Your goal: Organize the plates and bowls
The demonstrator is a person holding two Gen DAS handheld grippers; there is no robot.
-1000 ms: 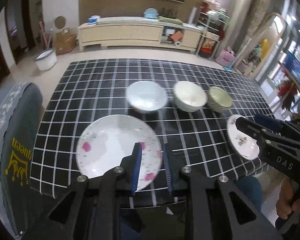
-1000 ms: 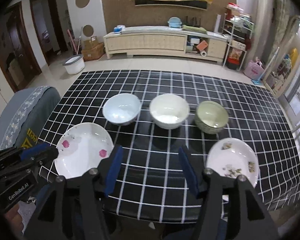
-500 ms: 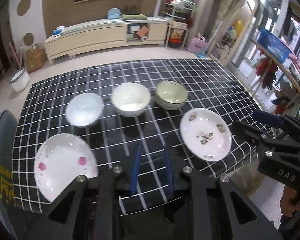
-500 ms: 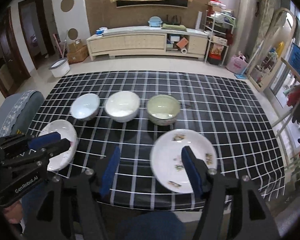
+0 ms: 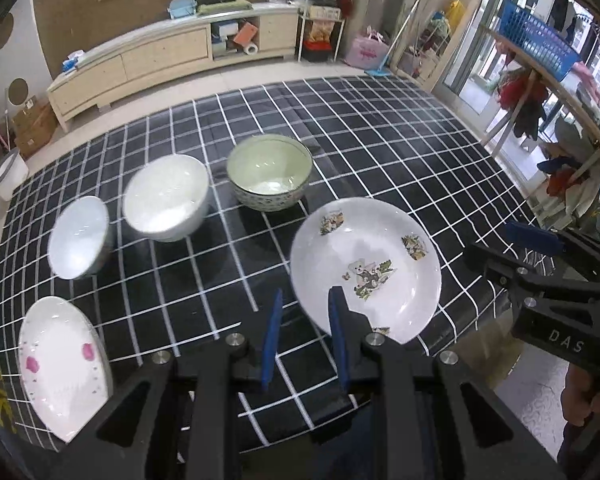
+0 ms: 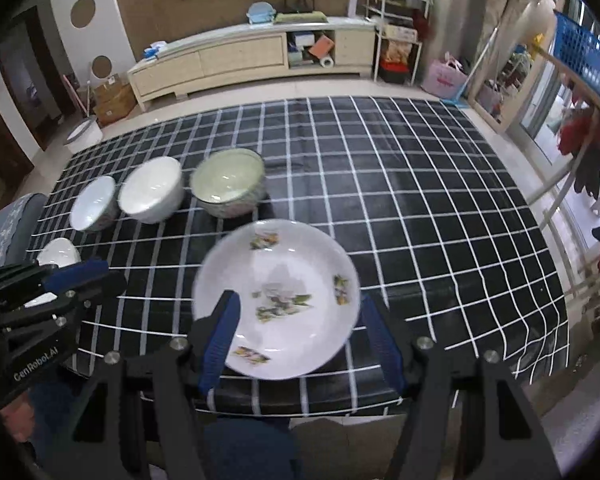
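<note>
A white plate with green flower prints (image 6: 278,298) (image 5: 366,266) lies near the table's front edge. My right gripper (image 6: 300,336) is open, its blue fingers on either side of that plate's near rim; I cannot tell if they touch it. My left gripper (image 5: 304,334) is open with a narrow gap and empty, just left of that plate's near rim. A white plate with pink flowers (image 5: 62,364) lies at the front left. Behind stand a pale blue bowl (image 5: 80,242), a white bowl (image 5: 166,198) and a green patterned bowl (image 5: 270,178) in a row.
The table has a black cloth with white grid lines (image 6: 400,200). A grey chair back (image 6: 8,220) stands at the left edge. A long cream cabinet (image 6: 240,60) stands on the floor beyond the table. A drying rack with clothes (image 6: 580,128) is at the right.
Both grippers have swung to the right, from the pink-flower plate side toward the green-print plate. The right gripper now straddles that plate's near rim. The dishes have not moved.
</note>
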